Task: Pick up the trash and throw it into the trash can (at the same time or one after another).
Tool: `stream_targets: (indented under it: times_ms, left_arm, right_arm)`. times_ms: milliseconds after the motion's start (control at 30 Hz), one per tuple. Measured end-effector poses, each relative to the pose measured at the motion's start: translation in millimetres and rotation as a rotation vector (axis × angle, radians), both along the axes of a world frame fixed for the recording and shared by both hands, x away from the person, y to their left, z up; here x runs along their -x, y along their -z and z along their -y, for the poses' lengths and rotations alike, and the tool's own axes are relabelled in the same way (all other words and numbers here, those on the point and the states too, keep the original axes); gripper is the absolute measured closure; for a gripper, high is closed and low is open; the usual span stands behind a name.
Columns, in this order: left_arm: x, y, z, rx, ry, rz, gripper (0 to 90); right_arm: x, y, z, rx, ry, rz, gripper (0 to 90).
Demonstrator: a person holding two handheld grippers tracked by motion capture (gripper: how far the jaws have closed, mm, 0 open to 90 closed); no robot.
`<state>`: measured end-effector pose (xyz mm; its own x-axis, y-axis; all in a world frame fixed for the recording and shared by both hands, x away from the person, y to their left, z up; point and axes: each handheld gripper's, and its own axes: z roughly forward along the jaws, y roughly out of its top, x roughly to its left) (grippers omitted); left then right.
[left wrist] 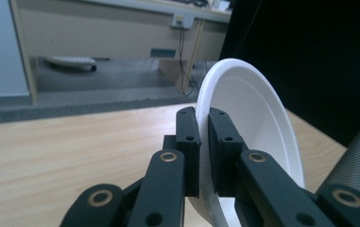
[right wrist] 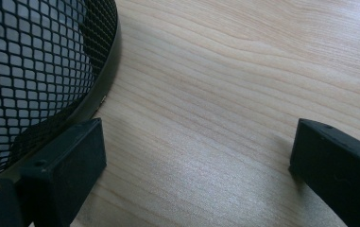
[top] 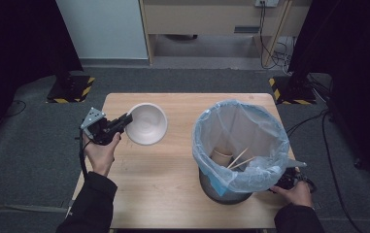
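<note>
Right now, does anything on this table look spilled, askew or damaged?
Nothing spilled or broken. The white bowl is tilted on edge, but only because the left gripper pinches its rim. The bin stands upright, chopsticks and a cup inside.

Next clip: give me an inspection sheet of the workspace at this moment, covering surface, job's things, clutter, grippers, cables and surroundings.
Surface: light wooden table, bare apart from the job's things.
Job's things: white bowl, tilted, pinched at its rim; mesh bin with a blue bag liner, holding a paper cup and wooden sticks.
Clutter: nothing seen.
Grippers: left gripper shut on the bowl's rim; right gripper open, low by the bin's base, holding nothing.
Cables: one trails from the left gripper; more lie on the floor at right.
Surroundings: grey carpet, wooden furniture behind.
</note>
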<state>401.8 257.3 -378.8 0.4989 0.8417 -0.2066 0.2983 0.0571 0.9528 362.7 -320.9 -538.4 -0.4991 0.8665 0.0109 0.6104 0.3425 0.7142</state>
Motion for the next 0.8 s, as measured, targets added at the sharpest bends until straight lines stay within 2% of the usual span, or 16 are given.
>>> stream_targets:
  times_ms: [67,100,133,200,267,300,400,467,567,800]
  left_arm:
    - [3.4,-6.5,2.6,0.007,0.013,0.023,83.7]
    - [7.2,-13.1,4.9,0.016,0.022,0.047,83.7]
    - [7.2,-13.1,4.9,0.016,0.022,0.047,83.7]
    - [13.0,-23.1,7.8,0.025,0.037,0.081,83.7]
    - [15.1,-26.3,8.6,0.024,0.041,0.091,83.7]
    - [19.0,-32.2,10.7,0.032,0.05,0.112,83.7]
    - [24.7,-40.5,13.1,0.04,0.063,0.141,83.7]
    - [26.6,-43.3,13.7,0.043,0.067,0.15,83.7]
    - [34.0,-53.1,15.0,0.055,0.075,0.194,83.7]
    - [44.0,-65.9,14.9,0.075,0.089,0.239,83.7]
  right_arm:
    - [0.0,0.0,0.0,0.0,0.0,0.0,4.4]
    - [0.0,0.0,0.0,0.0,0.0,0.0,4.4]
    - [0.0,0.0,0.0,0.0,0.0,0.0,4.4]
    - [0.0,0.0,0.0,0.0,0.0,0.0,4.4]
    - [0.0,0.0,0.0,0.0,0.0,0.0,4.4]
    - [0.0,0.0,0.0,0.0,0.0,0.0,4.4]
    - [0.0,0.0,0.0,0.0,0.0,0.0,4.4]
    - [0.0,0.0,0.0,0.0,0.0,0.0,4.4]
    - [0.0,0.0,0.0,0.0,0.0,0.0,4.4]
    - [0.0,0.0,0.0,0.0,0.0,0.0,4.4]
